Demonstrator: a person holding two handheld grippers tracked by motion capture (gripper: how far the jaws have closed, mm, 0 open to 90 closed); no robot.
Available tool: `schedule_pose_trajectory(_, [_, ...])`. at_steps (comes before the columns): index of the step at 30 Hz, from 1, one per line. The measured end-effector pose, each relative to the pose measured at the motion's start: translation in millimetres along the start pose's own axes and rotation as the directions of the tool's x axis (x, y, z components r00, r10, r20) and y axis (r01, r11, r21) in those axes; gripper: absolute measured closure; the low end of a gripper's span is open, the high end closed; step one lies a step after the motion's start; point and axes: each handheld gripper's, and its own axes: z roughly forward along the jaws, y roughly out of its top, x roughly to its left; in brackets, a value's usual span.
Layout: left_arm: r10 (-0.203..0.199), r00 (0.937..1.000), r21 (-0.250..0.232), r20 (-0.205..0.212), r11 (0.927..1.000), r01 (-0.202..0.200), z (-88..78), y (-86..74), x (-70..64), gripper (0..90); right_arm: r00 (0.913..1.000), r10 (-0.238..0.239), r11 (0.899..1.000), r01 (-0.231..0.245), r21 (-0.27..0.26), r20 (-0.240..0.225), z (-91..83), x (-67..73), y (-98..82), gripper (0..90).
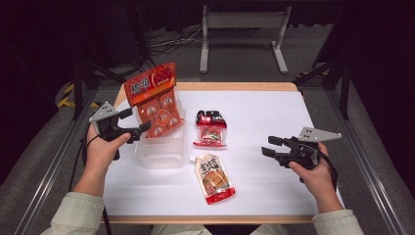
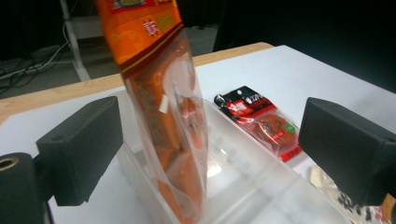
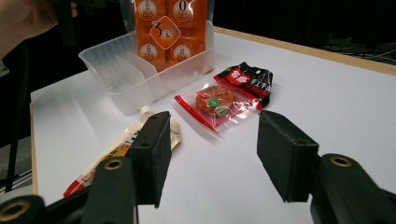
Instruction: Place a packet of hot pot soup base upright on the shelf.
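Orange bag [image 1: 154, 100]: stands upright in the far compartment of the clear bin [image 1: 161, 152], leaning on its far wall, between the spread left fingers [image 2: 79, 147] in the left gripper view, touching neither.
Step in hand: by my reading, the bag has been set in the bin and let go; packing the snacks looks about a third done.
Left gripper [image 1: 133, 125]: fingers spread wide, nothing pinched, just beside the bag's near edge.
Next move: likely a pick of one of the two packets lying on the desk [image 1: 274, 122]; it calls for a flat, low approach to get under a thin edge.
Right gripper [image 1: 270, 146]: fingers spread, empty, held above the desk, well apart from the bin.
Red and black packet [image 3: 229, 95]: ahead of the right fingers, flat, glossy film with a clear window and a round snack inside.
Spouted pouch [image 3: 123, 147]: beside the right gripper's left finger, soft, flat, with a white cap, near the bin's near wall.
Bag material: crinkly clear film, orange printed header, orange wrapped pieces inside.
Bin: translucent thin plastic, rectangular, with inner dividers.
Desk: smooth white sheet, wooden edge.
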Motion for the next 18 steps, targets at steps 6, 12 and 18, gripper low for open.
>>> schedule_pose_trajectory(6, [0.035, 0.9989, 0.007, 0.032, 0.9993, -0.036, -24.3, -2.8, -15.7, 7.6, 1.0, -0.005, 1.0, 0.006, -0.005, 0.007, -0.2, 0.4, 0.7, 44.9])
schedule_pose_trajectory(12, [0.069, 0.9957, 0.026, 0.063, 0.9972, -0.07, -40.3, -14.5, -37.0, 7.1, 0.9999, -0.011, 1.0, 0.011, -0.005, 0.01, 1.6, 0.8, 1.3, 43.7])
schedule_pose_trajectory(18, [0.065, 0.9948, 0.025, 0.078, 0.9974, -0.067, -54.2, -27.8, -46.9, 6.8, 0.9996, -0.013, 1.0, 0.013, -0.004, 0.023, 3.1, 0.2, 2.2, 42.9])
